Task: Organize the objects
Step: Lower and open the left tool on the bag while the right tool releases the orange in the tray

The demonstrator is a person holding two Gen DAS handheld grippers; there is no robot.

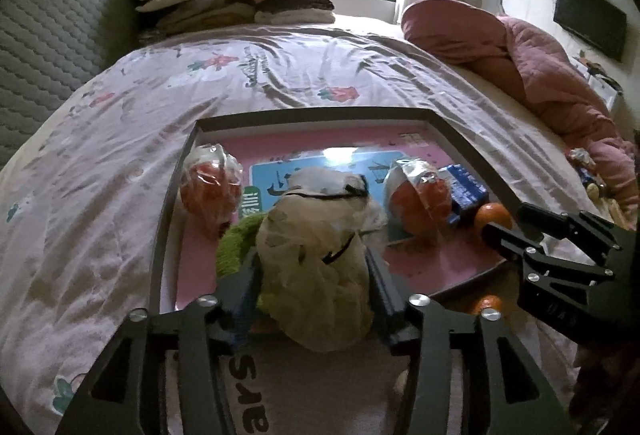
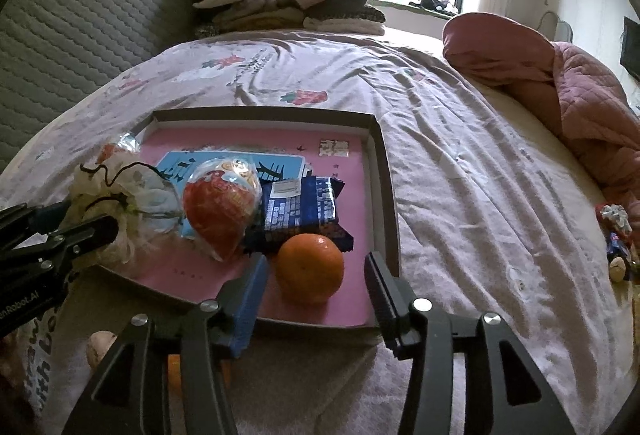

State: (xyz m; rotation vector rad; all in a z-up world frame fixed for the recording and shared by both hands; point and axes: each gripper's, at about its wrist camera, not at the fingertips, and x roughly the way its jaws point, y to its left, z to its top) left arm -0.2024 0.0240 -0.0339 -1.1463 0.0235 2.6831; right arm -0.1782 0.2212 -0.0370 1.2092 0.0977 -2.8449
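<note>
The orange (image 2: 310, 269) is sitting in the tray (image 2: 386, 195), near its front rim, between the right gripper (image 2: 316, 287)'s released jaws. It could be rolling against the rim. The left gripper (image 1: 312, 279), released, is flanking the crumpled plastic bag (image 1: 316, 255) in the tray.

Your left tongs (image 1: 316, 275) sit spread around a crumpled pale bag (image 1: 316, 255) at the near edge of the shallow tray (image 1: 320, 113) on the bed (image 1: 120, 155), with the pads not clearly pressing it. Green cloth (image 1: 236, 239) pokes out beside the bag. Two wrapped orange fruits (image 1: 210, 187) flank it, and there's a blue packet (image 1: 466, 193) and a bare orange (image 1: 494, 217) near the right tongs (image 1: 504, 235).
</note>
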